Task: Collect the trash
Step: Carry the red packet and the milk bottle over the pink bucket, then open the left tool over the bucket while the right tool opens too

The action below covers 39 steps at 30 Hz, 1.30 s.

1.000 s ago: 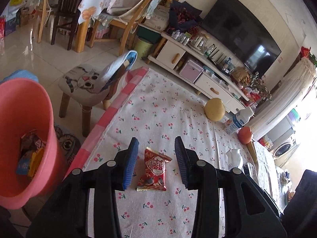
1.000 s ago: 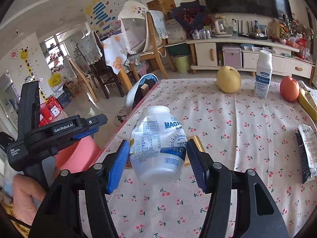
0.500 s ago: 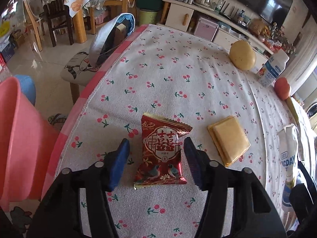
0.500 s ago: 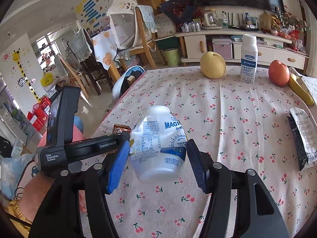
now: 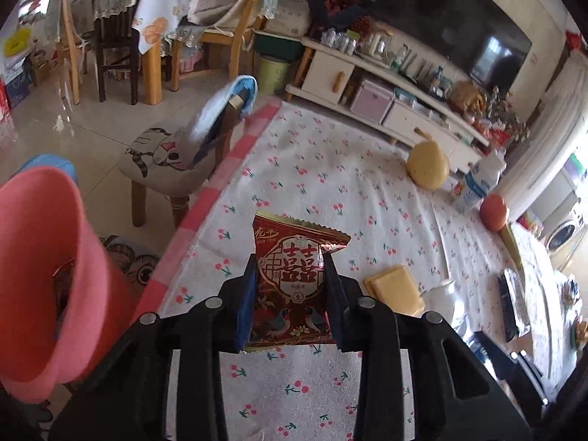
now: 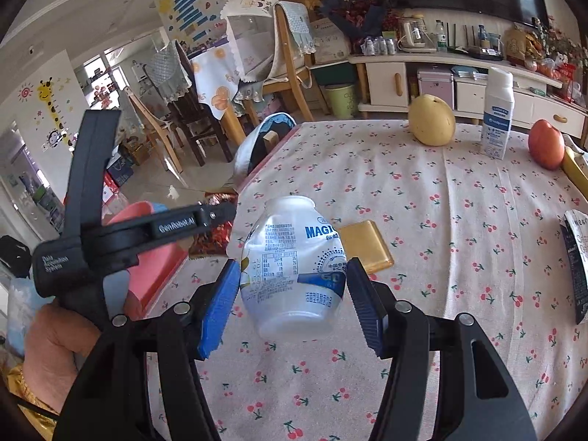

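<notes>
Wrapper [image 5: 290,279]: red snack packet, pinched between the blue pads of the left hand-held gripper [image 5: 288,261]; its top edge sticks out past the fingertips, above the table [image 5: 330,176] near the left edge.
Left hand-held gripper: jaws narrowed onto the wrapper, pads touching both sides.
Bottle [image 6: 294,268]: white, crumpled, blue print, upright between the pads of the right hand-held gripper [image 6: 292,275].
Right hand-held gripper: jaws partly closed, pads against the bottle's sides; whether the bottle is off the cloth I cannot tell.
Bucket [image 5: 40,257]: pink, just off the table's left edge, beside the left hand-held gripper; some packets show inside.
Gold packet [image 5: 395,288]: flat on the table, right of the wrapper.
Far end of table: pear [image 5: 428,165], milk bottle [image 5: 479,183], apple [image 5: 494,213].
Stool [image 5: 165,161]: cat-print, on the floor beside the table.
</notes>
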### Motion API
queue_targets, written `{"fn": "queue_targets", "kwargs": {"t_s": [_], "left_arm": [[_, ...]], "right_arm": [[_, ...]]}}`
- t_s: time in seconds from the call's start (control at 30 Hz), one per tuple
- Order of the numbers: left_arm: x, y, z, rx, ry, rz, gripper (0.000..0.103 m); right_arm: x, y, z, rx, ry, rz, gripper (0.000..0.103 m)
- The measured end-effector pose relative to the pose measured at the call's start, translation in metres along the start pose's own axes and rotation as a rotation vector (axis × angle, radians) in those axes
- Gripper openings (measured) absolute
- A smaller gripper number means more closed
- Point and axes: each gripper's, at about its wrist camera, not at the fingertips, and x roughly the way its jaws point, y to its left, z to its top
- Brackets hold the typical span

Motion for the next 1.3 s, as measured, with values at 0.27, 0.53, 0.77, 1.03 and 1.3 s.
{"fn": "queue_targets", "kwargs": {"t_s": [0.27,0.53,0.77,1.03,1.3], "left_arm": [[-0.069,0.105,0.033,-0.251,-0.206,0.115,0.035],[-0.087,0.212,0.033,-0.536,-0.234,0.203,0.035],[-0.085,0.243,0.032,-0.623,-0.239,0.257,0.060],[-0.093,0.226,0.034,-0.580,-0.379,0.275,0.083],[-0.097,0.187,0.038,-0.456,-0.490,0.210,0.090]], "right_arm": [[0.026,0.089,0.023,-0.134,0.011,0.146,0.061],[0.069,0.191,0.037,-0.278,0.030,0.278,0.061],[0.117,0.216,0.030,-0.312,0.126,0.264,0.070],[0.086,0.159,0.031,-0.217,0.052,0.122,0.091],[0.052,0.101,0.019,-0.227,-0.027,-0.052,0.093]]}}
